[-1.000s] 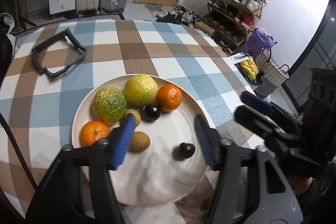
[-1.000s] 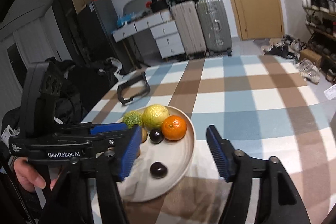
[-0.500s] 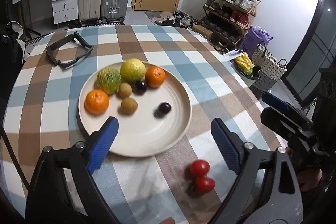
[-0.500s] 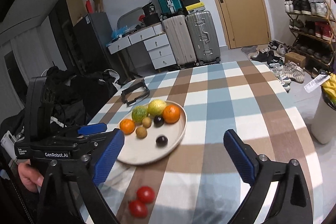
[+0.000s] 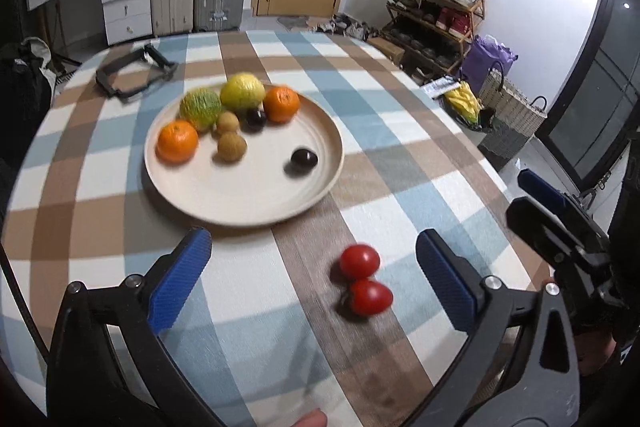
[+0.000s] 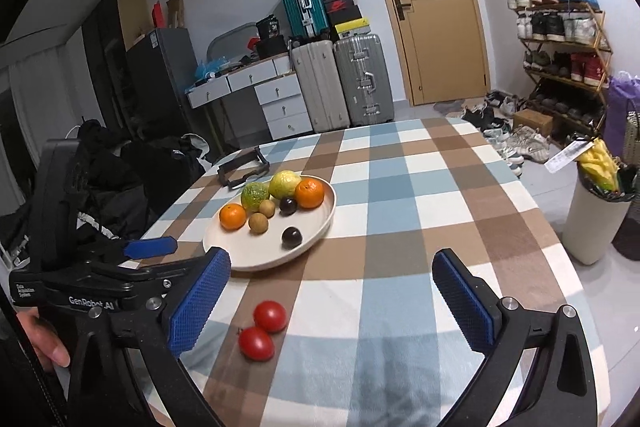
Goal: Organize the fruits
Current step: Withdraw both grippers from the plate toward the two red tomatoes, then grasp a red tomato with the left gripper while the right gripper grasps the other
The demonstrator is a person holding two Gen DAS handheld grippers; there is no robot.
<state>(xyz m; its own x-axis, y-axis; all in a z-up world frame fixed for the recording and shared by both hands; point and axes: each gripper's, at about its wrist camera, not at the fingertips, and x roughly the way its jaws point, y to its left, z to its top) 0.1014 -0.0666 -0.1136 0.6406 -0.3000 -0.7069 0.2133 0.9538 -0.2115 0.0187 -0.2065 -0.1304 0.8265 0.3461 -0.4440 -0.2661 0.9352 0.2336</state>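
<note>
A beige plate (image 5: 240, 203) (image 6: 312, 235) on the checked tablecloth holds two oranges (image 5: 177, 141), a yellow citrus (image 5: 242, 93), a green citrus (image 5: 200, 108), two brown kiwis (image 5: 231, 145) and two dark plums (image 5: 303, 159) (image 6: 291, 237). Two red tomatoes (image 5: 364, 279) (image 6: 264, 329) lie on the cloth in front of the plate. My left gripper (image 5: 316, 283) is open and empty, above the near table edge, tomatoes between its fingers' line. My right gripper (image 6: 332, 303) is open and empty, just right of the tomatoes.
A black frame-like object (image 5: 132, 75) lies at the far left of the table. Suitcases (image 6: 340, 83), drawers and a shoe rack (image 6: 560, 55) stand beyond it. A bin (image 6: 596, 211) stands off the table's right edge.
Both grippers have pulled back from the plate toward the near table edge and opened wider. The two tomatoes have come into view.
</note>
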